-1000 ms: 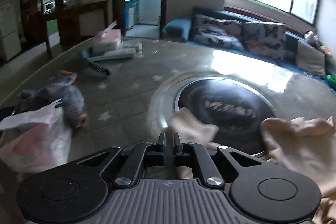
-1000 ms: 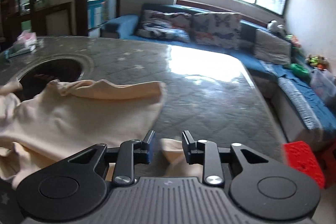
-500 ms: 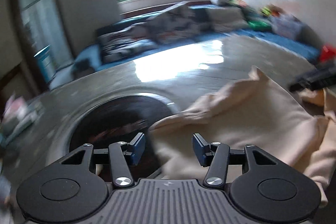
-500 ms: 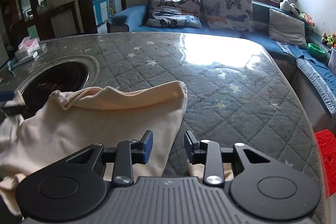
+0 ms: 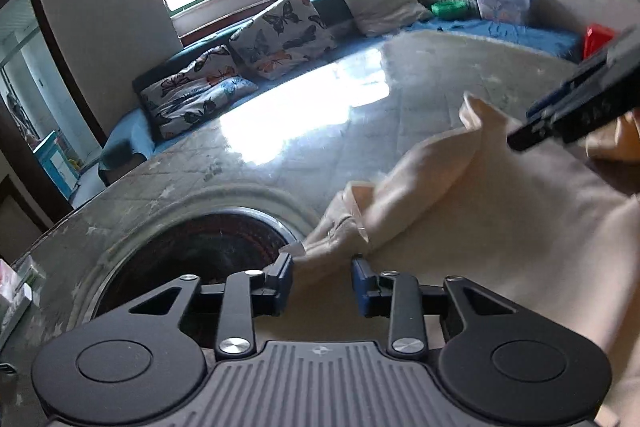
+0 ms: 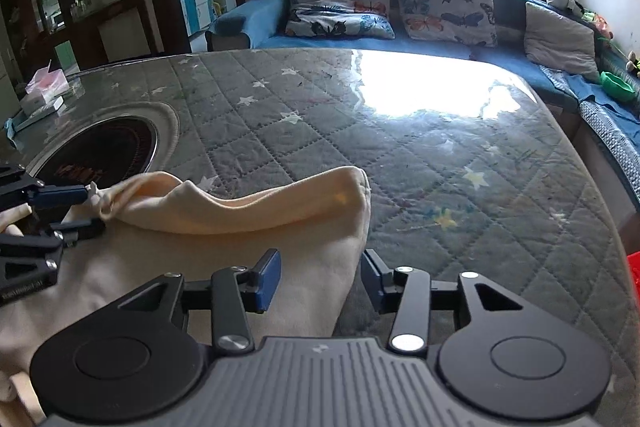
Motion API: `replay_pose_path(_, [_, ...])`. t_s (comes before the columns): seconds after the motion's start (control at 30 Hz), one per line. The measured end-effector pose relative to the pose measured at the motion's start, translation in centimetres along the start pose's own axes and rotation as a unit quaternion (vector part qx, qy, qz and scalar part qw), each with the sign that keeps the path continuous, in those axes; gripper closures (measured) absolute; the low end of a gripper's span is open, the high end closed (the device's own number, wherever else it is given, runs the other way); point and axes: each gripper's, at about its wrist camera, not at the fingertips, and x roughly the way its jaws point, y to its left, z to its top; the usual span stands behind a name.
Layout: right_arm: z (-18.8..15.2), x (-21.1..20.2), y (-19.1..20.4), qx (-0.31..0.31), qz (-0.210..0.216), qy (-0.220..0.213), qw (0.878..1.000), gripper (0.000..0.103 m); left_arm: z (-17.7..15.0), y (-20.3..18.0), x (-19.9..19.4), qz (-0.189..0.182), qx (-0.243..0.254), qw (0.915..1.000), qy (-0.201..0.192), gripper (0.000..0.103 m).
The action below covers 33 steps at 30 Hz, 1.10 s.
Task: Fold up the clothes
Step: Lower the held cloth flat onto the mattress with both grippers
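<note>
Both of my claws are spread apart and grip nothing. On the left side, my left claw (image 5: pixel 322 281) hangs low over the left end of the cream-coloured soft cloth garment (image 5: pixel 500 227), and the bunched edge of the cloth reaches into the gap between the blue pads (image 5: pixel 285 281) without being pinched. Just beside this claw, to its left, is the round dark glass cooktop (image 5: pixel 200 251) sunk into the grey quilted table cover with pale stars (image 6: pixel 400 147); the left end of the garment lies at the rim of the cooktop. The garment is spread flat on the table cover, and along its far edge one part is folded over into a long thick roll (image 6: pixel 248 203) that goes from left to right. In the right wrist view my left claw (image 6: pixel 66 209) shows at the left border, with its fingertips close to the left end of this roll. Further right, my right claw (image 6: pixel 320 281) is over the right edge of the garment, so the cloth border passes between its blue pads (image 6: pixel 267 281). Behind the table a blue sofa (image 6: pixel 440 43) carries butterfly-print cushions (image 6: pixel 444 7).
</note>
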Motion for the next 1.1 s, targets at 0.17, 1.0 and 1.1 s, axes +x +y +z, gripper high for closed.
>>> replay_pose_path(0.17, [1.2,1.3,-0.1,-0.002,-0.001,-0.001,1.0,0.058,1.0,3.2,1.0,-0.001,-0.054,0.9985,-0.008,0.098])
replay_pose_path(1.0, [3.5,4.6,-0.7,-0.006,-0.014,0.01,1.0,0.053,1.7,6.3,6.1,-0.016,-0.117,0.9927,0.025,0.098])
replay_pose_path(1.1, [3.7,4.5,-0.9,-0.002,-0.017,0.005,1.0,0.053,1.7,7.4,6.1,0.035,-0.152,0.9875,0.023,0.1])
